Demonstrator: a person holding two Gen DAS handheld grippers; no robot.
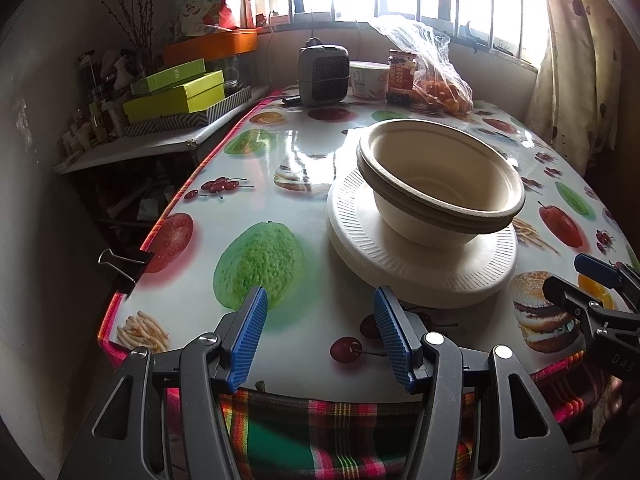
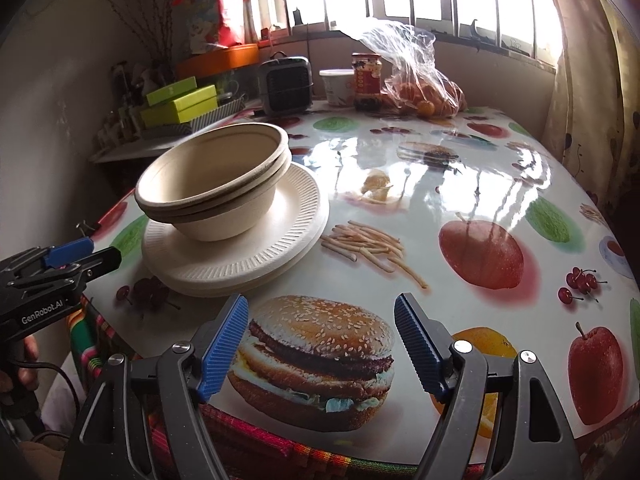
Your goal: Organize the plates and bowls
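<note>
Left wrist view, swept left to right. At nine o'clock, a black binder clip (image 1: 127,261) clamped on the worktop (image 1: 304,160) edge. Up at ten o'clock, green boxes (image 1: 176,94) stacked on a side shelf. At the bottom, six o'clock, the left gripper (image 1: 320,340) held released, blue pads apart, nothing between them, only printed cloth with a green fruit beneath. Just past its tips, toward one o'clock, the stack of white plates (image 1: 420,268) lay flat on the worktop, and two nested beige bowls (image 1: 440,184) sat upright on top of the plates. Far back at twelve o'clock, a small grey heater (image 1: 323,76), a white tub (image 1: 370,79), a jar (image 1: 401,76) and a plastic bag of oranges (image 1: 436,84) stood in a row under the window. At four o'clock, the right gripper (image 1: 592,288) showed at the frame edge, apart from the plates.

Right wrist view, same sweep. At eight o'clock, the left gripper (image 2: 80,254) again, beside the plates (image 2: 240,256) but not touching. Bowls (image 2: 216,184) on the plates at ten o'clock. At six o'clock, the right gripper (image 2: 320,340) spread open and empty, hovering over a printed burger (image 2: 316,364). Further right, only printed apples and cherries on the worktop (image 2: 480,184).
</note>
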